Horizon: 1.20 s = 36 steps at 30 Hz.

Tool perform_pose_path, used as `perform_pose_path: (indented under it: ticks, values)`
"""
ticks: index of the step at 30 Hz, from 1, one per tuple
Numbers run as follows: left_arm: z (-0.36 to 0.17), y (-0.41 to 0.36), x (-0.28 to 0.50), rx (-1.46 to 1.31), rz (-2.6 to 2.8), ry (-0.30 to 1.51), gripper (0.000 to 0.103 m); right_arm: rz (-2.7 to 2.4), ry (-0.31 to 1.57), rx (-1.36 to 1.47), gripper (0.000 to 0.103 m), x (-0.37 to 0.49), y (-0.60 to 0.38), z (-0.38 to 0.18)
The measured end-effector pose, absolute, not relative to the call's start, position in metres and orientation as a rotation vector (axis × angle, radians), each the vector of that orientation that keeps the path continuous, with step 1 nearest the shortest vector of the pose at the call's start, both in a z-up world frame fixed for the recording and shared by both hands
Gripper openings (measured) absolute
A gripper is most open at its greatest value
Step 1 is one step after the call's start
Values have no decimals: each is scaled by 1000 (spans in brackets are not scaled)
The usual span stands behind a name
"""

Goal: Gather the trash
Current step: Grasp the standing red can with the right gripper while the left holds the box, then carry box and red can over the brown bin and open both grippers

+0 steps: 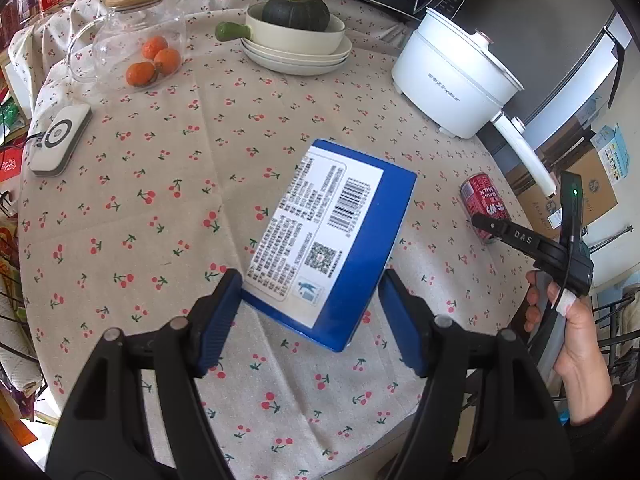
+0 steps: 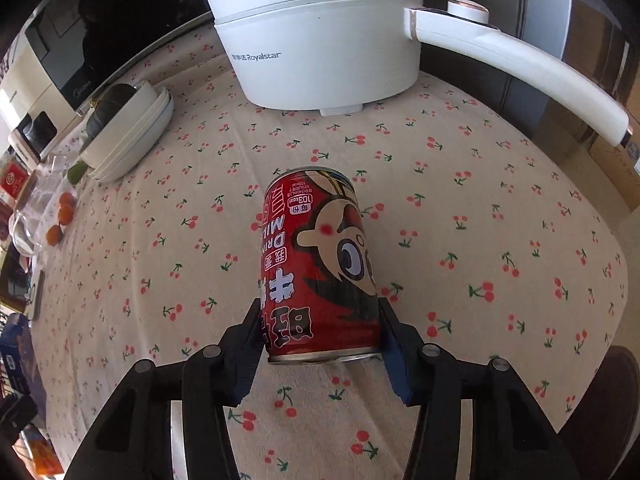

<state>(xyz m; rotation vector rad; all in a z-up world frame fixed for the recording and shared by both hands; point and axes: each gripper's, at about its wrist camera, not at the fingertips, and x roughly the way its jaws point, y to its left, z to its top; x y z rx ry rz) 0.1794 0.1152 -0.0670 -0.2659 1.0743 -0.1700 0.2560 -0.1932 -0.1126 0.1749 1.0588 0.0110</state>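
Observation:
A blue box (image 1: 340, 232) with a white printed label and barcode hangs tilted over the cherry-print tablecloth (image 1: 140, 220). My left gripper (image 1: 312, 280) is shut on the box's near end, its blue pads (image 1: 220, 316) on both sides. A red drink can (image 2: 316, 264) with a cartoon face lies on its side on the cloth. My right gripper (image 2: 320, 304) has both pads against the can's near end. In the left wrist view the can (image 1: 482, 196) lies near the table's right edge, with the right gripper (image 1: 492, 228) and a person's hand (image 1: 576, 332) there.
A white electric pot (image 2: 320, 40) with a long handle (image 2: 520, 68) stands just beyond the can. Stacked cream plates holding a dark squash (image 1: 296, 12), a glass jar with oranges (image 1: 152, 60) and a white device (image 1: 60, 140) sit farther off. Cardboard boxes (image 1: 592, 184) lie past the table's right edge.

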Motion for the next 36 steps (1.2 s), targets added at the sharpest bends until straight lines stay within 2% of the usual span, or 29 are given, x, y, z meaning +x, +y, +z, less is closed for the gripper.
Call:
perform_pose_path:
  ticks: [12,20,27,36]
  values:
    - [-45,63,154,-182,-239,1011,71,84,1001,144,53,141,-231,-45]
    - [-51,8,130,-139,-320,1034,71,34,1005,253,53,102,-271,-43]
    - [-58,-64,117,-31,-432,1045,71,-9,967,208,53,72,-300,-32]
    - [-83,-174,99,90,-654,1103,71,-142,1014,260,53,27,-390,-54]
